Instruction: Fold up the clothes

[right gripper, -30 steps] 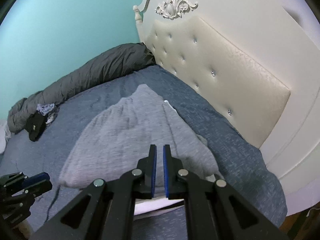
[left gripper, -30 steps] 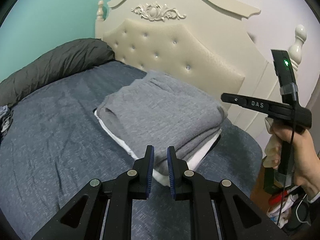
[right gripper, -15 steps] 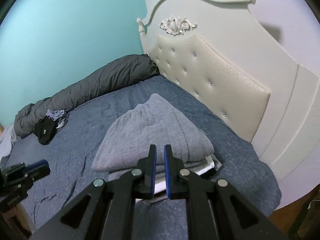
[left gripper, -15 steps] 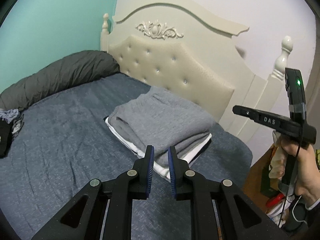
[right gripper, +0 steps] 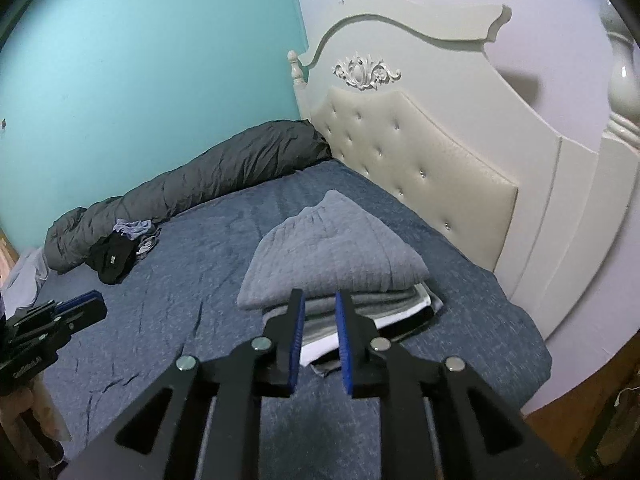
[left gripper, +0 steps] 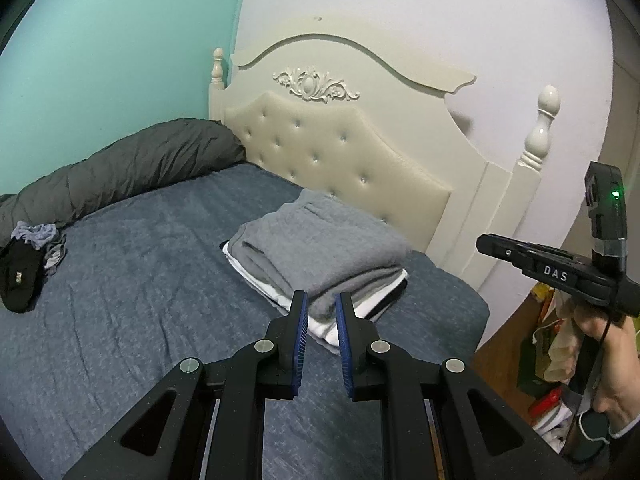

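Observation:
A folded grey sweater [left gripper: 320, 240] tops a neat stack of white, grey and black garments on the blue bed [left gripper: 140, 300], near the headboard. My left gripper [left gripper: 322, 300] hovers short of the stack's near corner, slightly open and holding nothing. In the right wrist view the same grey sweater [right gripper: 336, 248] lies ahead of my right gripper [right gripper: 320, 298], which is also narrowly open and empty. A hand holds the right gripper [left gripper: 486, 243] off the bed's right edge. The left gripper [right gripper: 80, 304] shows at the lower left.
A small heap of loose clothes, black and pale blue [left gripper: 28, 256] [right gripper: 116, 252], lies far left beside a rolled dark grey duvet [left gripper: 120, 176]. The cream tufted headboard [left gripper: 340, 152] stands behind the stack. Cluttered items [left gripper: 548, 360] sit on the floor at right.
Both grippers have pulled back and up from the stack, so more of the bed and room shows. The right gripper's fingers have parted a little; the left's gap is unchanged.

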### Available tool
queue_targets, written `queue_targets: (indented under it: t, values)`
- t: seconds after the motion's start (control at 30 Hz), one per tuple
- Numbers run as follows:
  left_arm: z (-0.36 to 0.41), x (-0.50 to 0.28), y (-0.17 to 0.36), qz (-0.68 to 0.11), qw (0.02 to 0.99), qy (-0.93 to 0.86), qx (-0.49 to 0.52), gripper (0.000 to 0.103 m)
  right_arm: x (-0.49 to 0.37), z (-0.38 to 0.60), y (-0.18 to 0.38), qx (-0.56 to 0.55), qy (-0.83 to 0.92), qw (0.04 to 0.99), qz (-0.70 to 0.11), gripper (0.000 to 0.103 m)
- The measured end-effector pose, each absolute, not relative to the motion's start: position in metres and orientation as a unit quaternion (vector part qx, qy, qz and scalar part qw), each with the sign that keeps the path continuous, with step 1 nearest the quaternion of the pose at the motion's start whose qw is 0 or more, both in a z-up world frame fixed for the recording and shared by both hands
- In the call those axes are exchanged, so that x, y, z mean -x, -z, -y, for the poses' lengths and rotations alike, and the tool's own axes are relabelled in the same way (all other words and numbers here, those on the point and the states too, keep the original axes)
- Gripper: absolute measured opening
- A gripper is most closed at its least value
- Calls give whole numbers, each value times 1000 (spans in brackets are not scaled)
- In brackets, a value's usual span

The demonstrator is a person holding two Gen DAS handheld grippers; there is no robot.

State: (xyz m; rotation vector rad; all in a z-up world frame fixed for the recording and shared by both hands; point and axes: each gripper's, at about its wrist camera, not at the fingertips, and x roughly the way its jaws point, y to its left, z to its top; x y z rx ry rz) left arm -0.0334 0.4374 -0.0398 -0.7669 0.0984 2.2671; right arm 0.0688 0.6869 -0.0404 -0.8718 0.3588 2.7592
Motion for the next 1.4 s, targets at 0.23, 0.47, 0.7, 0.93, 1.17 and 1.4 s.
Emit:
queue_targets:
  t: [0.23, 0.47, 0.7, 0.93, 1.17, 1.4]
  values:
    - [-426, 13, 33, -37, 365, -883, 293, 16, -98, -663, 32, 284, -944, 117, -122, 33]
    - [-414, -4, 30, -41, 366, -884, 287, 24, -120, -644, 30, 272, -946, 126, -124, 43]
    - [-401, -14, 30, -42, 363, -886, 284, 35, -141, -626, 27, 260, -949, 129, -126, 56]
    - [-391, -25, 27, -46, 363, -889, 274, 56, -154, -613, 27, 255, -949, 140, -125, 67]
    - [-385, -34, 29, -44, 367, -888, 274, 72, -161, -605, 31, 262, -946, 140, -129, 77]
    - [-377, -38, 32, -45, 367, -888, 273, 94, -167, -601, 34, 267, -943, 152, -127, 85]
